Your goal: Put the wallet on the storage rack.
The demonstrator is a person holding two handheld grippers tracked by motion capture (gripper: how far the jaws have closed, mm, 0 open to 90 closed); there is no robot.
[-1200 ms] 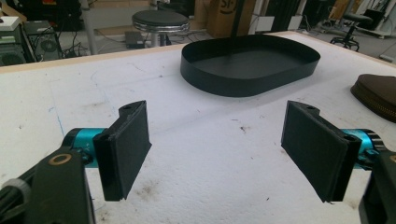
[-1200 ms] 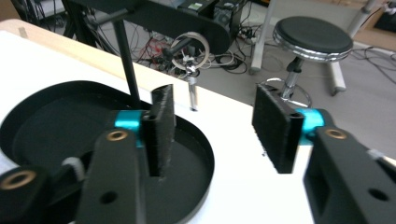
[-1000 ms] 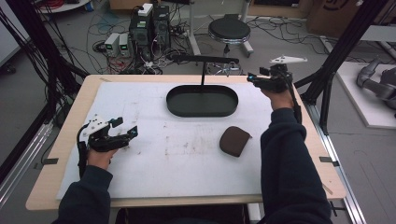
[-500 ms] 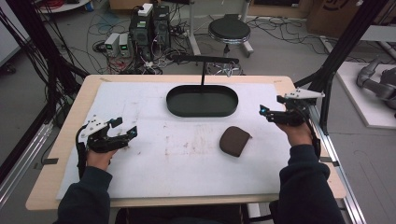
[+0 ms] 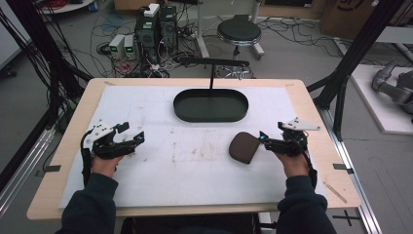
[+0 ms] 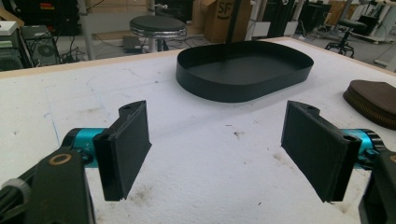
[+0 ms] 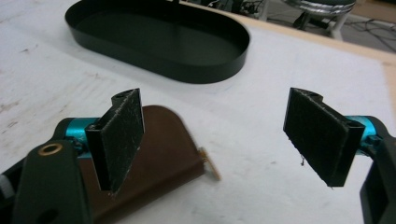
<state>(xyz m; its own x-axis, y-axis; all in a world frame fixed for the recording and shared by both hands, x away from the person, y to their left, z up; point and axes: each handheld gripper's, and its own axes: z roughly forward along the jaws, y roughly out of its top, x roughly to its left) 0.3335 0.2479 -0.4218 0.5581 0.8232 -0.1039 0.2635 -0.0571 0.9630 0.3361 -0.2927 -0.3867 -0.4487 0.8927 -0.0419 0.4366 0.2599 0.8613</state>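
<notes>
A brown leather pouch point(image 5: 244, 147) lies flat on my white mat, right of centre and just off my right jaws. It is rounded at one end, with a brass zip along its edge and a small zip pull point(image 7: 211, 167) sticking out on the mat. Beyond it, well apart, sits a black oval tray point(image 5: 211, 116) with a low upright wall, empty inside.
</notes>
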